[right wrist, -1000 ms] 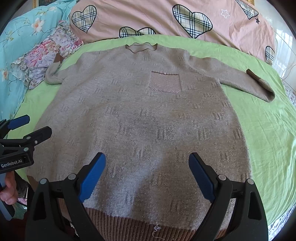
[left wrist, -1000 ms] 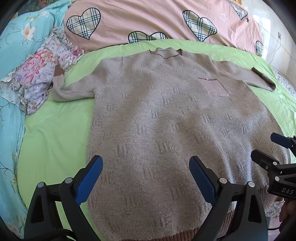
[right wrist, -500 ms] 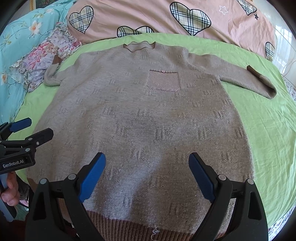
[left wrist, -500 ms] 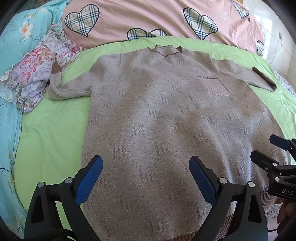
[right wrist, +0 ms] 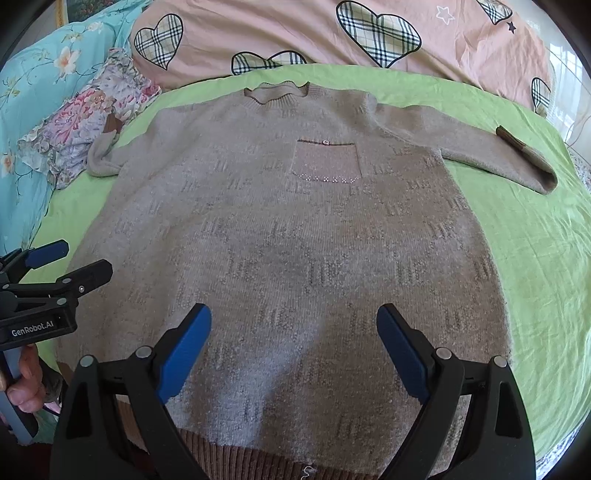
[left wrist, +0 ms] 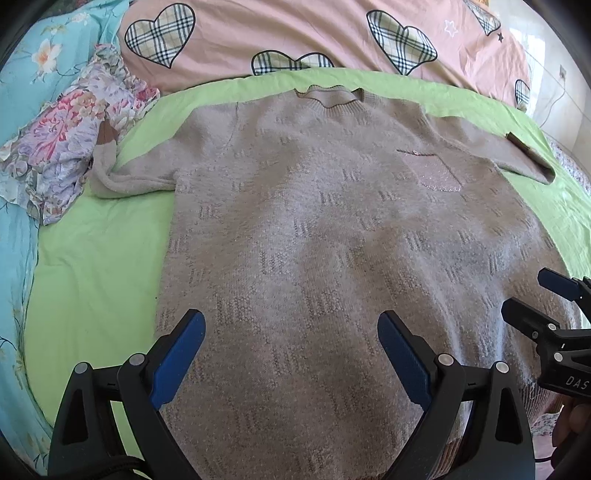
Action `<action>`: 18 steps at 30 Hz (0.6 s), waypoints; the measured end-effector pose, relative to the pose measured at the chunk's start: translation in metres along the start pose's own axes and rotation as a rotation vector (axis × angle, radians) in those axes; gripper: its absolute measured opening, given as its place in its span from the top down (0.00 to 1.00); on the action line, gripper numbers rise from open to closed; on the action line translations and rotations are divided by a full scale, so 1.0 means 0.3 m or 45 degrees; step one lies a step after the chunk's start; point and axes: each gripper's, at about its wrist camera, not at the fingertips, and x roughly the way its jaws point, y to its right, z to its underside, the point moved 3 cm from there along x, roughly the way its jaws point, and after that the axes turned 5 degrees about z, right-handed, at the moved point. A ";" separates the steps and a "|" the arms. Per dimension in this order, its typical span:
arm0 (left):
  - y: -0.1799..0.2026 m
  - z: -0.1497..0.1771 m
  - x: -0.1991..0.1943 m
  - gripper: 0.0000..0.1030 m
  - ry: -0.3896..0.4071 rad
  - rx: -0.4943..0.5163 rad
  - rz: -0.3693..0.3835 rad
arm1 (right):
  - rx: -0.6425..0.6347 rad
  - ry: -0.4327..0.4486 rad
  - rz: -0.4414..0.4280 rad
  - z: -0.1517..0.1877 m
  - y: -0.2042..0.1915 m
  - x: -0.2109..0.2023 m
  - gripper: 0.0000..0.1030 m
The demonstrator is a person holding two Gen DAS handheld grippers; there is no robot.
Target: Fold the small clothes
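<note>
A beige knit sweater (left wrist: 314, 229) lies flat, front up, on the green sheet (left wrist: 96, 266), collar away from me, both sleeves spread out; it also shows in the right wrist view (right wrist: 295, 240). It has a chest pocket (right wrist: 325, 162) and a brown ribbed hem (right wrist: 240, 461). My left gripper (left wrist: 291, 350) is open and empty above the lower left of the sweater. My right gripper (right wrist: 293, 347) is open and empty above the lower middle, near the hem. Each gripper shows at the edge of the other's view.
A pink quilt with plaid hearts (left wrist: 295, 33) lies behind the sweater. A floral cloth (left wrist: 66, 140) sits at the left under the left cuff, on a turquoise flowered cover (left wrist: 22, 74). The green sheet also shows at the right (right wrist: 546, 258).
Both views have drifted slightly: the sweater sits a little lower and to the left in the left wrist view. Both grippers stay open and empty.
</note>
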 end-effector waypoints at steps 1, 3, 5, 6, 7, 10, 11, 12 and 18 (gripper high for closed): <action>0.001 -0.004 0.004 0.08 -0.002 0.000 0.002 | 0.005 0.001 -0.005 -0.003 0.003 0.001 0.11; 0.002 -0.010 0.010 0.08 -0.006 -0.002 0.005 | 0.011 0.003 -0.004 -0.011 0.012 0.004 0.11; 0.000 -0.020 0.021 0.07 -0.016 -0.008 0.010 | 0.022 0.004 -0.011 -0.020 0.024 0.008 0.11; 0.000 -0.025 0.027 0.07 -0.020 -0.015 0.015 | 0.033 0.005 -0.020 -0.026 0.031 0.010 0.11; -0.002 -0.032 0.034 0.07 -0.024 -0.021 0.019 | 0.042 0.003 -0.023 -0.031 0.039 0.015 0.11; -0.006 -0.055 0.055 0.07 -0.033 -0.036 0.029 | 0.068 0.000 -0.018 -0.052 0.074 0.028 0.11; -0.006 -0.063 0.062 0.07 -0.036 -0.041 0.032 | 0.072 -0.001 -0.012 -0.057 0.083 0.030 0.11; -0.007 -0.070 0.067 0.07 -0.041 -0.048 0.039 | 0.086 0.001 -0.009 -0.065 0.100 0.033 0.11; -0.008 -0.129 0.102 0.06 -0.058 -0.083 0.082 | 0.151 0.023 -0.010 -0.113 0.190 0.039 0.11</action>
